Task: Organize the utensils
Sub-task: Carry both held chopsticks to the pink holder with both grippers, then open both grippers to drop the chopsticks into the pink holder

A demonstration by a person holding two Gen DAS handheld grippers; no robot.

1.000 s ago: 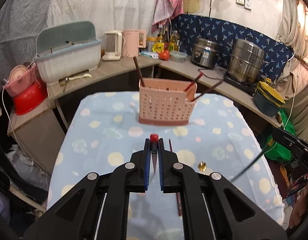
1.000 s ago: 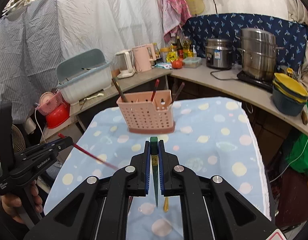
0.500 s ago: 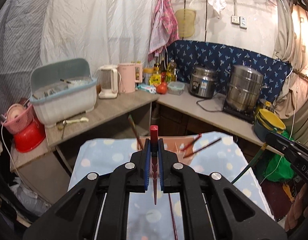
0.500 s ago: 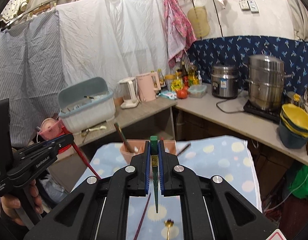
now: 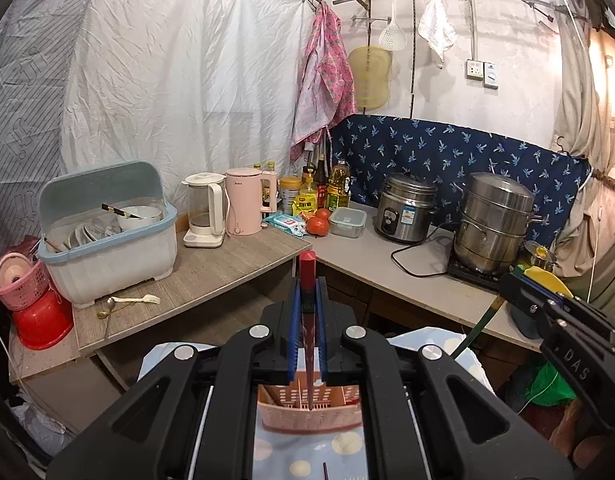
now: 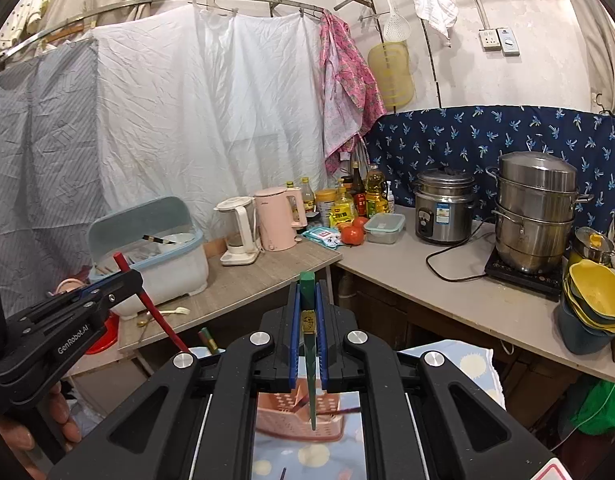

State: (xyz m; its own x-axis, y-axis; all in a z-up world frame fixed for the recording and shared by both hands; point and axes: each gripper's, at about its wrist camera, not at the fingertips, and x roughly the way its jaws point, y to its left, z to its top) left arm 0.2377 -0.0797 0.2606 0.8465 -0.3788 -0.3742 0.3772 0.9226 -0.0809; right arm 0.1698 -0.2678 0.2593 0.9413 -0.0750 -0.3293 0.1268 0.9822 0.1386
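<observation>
My left gripper (image 5: pixel 307 292) is shut on a red chopstick (image 5: pixel 307 268) that stands upright, its tip hanging over the pink utensil basket (image 5: pixel 309 412) seen low between the arms. My right gripper (image 6: pixel 307 296) is shut on a green chopstick (image 6: pixel 307 284), also upright, its tip over the same basket (image 6: pixel 299 412). The left gripper with its red chopstick (image 6: pixel 147 304) shows at the left of the right wrist view. The right gripper with its green chopstick (image 5: pixel 481 320) shows at the right of the left wrist view.
The basket stands on a blue dotted tablecloth (image 5: pixel 319 452) where a dark chopstick (image 5: pixel 325 470) lies. Behind is an L-shaped counter (image 5: pixel 211 272) with a dish bin (image 5: pixel 107 240), kettles, bottles, a rice cooker (image 5: pixel 405 208), a steamer pot (image 5: pixel 493 222) and yellow bowls (image 6: pixel 595 292).
Both grippers rose and tilted up with their chopsticks. The basket slid from mid-view to low between the arms, and both chopstick tips now hang over it.
</observation>
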